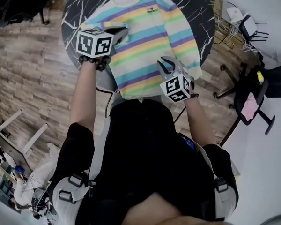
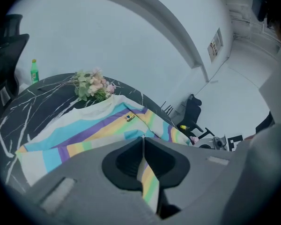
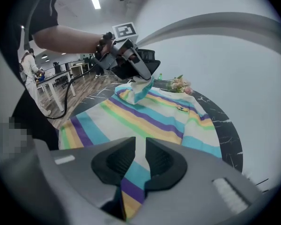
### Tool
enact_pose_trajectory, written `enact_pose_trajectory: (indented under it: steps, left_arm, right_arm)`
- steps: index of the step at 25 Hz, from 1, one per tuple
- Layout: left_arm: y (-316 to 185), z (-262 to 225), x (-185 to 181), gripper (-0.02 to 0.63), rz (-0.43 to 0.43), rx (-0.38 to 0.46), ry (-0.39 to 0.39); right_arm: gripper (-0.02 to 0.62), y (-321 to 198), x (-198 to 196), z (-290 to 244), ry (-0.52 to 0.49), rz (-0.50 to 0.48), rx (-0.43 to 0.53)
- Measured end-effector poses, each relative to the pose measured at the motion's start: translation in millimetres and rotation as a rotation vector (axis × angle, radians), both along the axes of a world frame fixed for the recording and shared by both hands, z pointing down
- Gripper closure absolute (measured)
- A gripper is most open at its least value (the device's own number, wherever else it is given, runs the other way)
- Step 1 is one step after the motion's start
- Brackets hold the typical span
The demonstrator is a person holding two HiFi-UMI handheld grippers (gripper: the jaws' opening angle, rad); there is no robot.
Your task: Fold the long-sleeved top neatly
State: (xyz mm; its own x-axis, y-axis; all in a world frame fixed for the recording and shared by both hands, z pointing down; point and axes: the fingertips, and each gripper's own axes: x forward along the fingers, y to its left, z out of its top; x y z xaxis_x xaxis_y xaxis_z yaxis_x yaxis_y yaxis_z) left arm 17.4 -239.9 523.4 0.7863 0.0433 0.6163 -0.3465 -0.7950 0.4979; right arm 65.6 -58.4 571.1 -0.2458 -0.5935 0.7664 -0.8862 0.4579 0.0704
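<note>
- Left gripper (image 2: pixel 144 153): jaws pinched shut on a raised bit of the striped top (image 1: pixel 150 41), probably a sleeve, likely to fold it inward.
- Right gripper (image 3: pixel 139 161): jaws clamped on the near edge.
- Beyond both jaws, the top lies flat on the counter (image 1: pixel 77 8).

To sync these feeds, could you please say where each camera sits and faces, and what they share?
Head view: on the person's head, facing steeply down at the striped long-sleeved top on the marble table; forearms, torso, left gripper, right gripper show.
Left gripper view: on that gripper, facing over its jaws, shut on the top, toward the flowers.
Right gripper view: on that gripper, facing over its jaws, shut on the top; left forearm shows.
Shared: top in all; flowers in both gripper views.
</note>
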Motion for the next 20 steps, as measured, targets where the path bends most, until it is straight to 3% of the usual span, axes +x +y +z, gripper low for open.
enact_pose_trajectory:
  steps: [6, 14, 20]
  left_arm:
    - [16, 23, 52, 0.583, 0.015, -0.040, 0.000]
    - [3, 56, 82, 0.583, -0.026, -0.008, -0.112]
    - [-10, 54, 113, 0.580, -0.069, -0.013, -0.098]
  right_arm:
    - [0.520, 8, 29, 8, -0.018, -0.003, -0.021]
    - [0.520, 19, 58, 7, -0.026, 0.001, -0.024]
    - [0.520, 27, 73, 7, -0.035, 0.015, -0.024]
